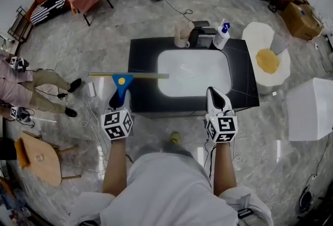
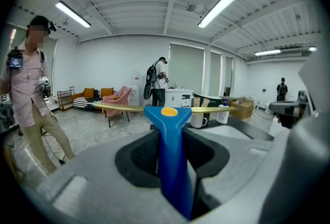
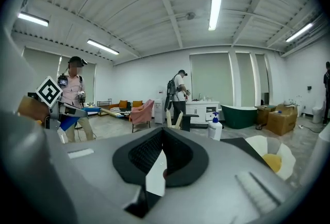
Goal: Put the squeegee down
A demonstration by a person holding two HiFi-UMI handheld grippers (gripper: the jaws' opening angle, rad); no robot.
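A person stands at a black rectangular tabletop with a white, rounded basin sunk into its middle, holding a gripper in each hand.

The left gripper carries the blue plastic-handled squeegee with a long pale yellow blade. Its dark fingers are clamped on either side of the blue handle, which stands upright between them. A yellow round dot sits on the handle's flared head. The blade lies level and crosswise. In the head view it reaches from past the tabletop's left edge to the basin's left rim. The squeegee is held in the air, not resting on anything.

The right gripper is over the tabletop's front edge, right of the basin. Its fingers are closed together with nothing between them.

Each gripper bears a cube with black-and-white square markers.

At the tabletop's far edge stand a beige jug and a white spray bottle with a blue trigger. Any print on the bottle is too small to read.

To the right of the tabletop is a white wavy-edged shape with a yellow round middle, like a fried egg. A person in a pink shirt and tan trousers stands to the left.
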